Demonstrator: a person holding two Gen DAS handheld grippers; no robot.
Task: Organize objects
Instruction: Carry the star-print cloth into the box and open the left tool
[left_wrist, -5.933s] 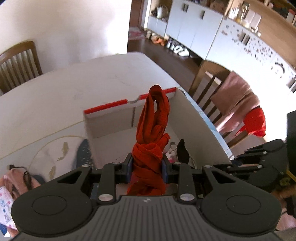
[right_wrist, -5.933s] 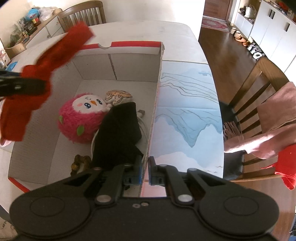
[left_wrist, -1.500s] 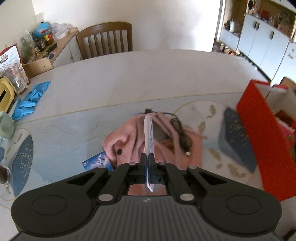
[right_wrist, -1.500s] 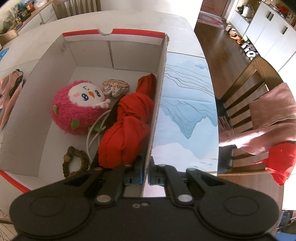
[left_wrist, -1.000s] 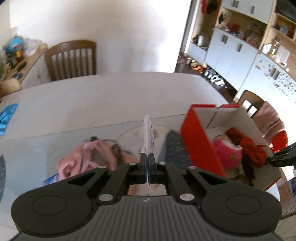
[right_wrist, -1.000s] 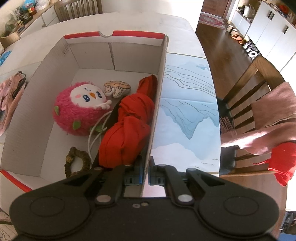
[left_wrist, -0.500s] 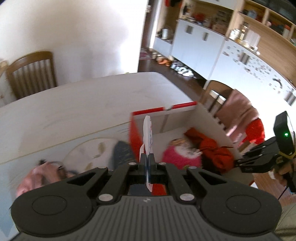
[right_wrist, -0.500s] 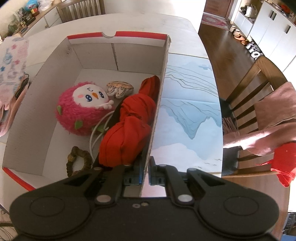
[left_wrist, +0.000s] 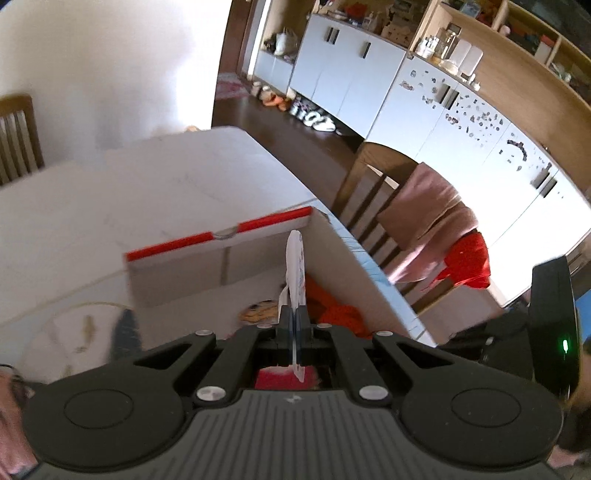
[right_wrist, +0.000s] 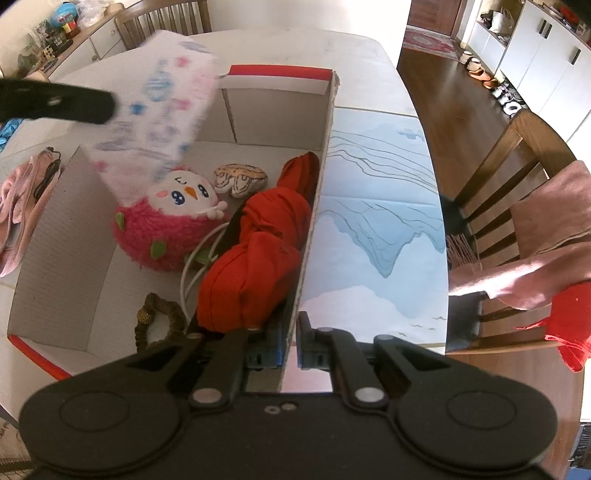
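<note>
While the left gripper (left_wrist: 294, 325) pinches a flat white patterned pouch (right_wrist: 155, 110) in the air over the left side of the cardboard box (right_wrist: 273, 118), the pink plush toy (right_wrist: 168, 229) and red cloth (right_wrist: 255, 254) lie inside, and the right gripper (right_wrist: 290, 345) clamps the box's right wall.

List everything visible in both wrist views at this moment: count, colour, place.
Cardboard box with red rim: one, on table.
Pink round plush toy with white face: one, inside box.
Knotted red cloth bundle: one, in box along right wall.
Beige striped shell-shaped item: one, in box by far wall.
Brown bead bracelet: one, box near corner.
White cable: one, beside plush.
White flat packet with pink-blue print: one, above box.
Pink cloth: one, table left of box.
Left gripper: shut on packet.
Right gripper: clamps box's right wall.
</note>
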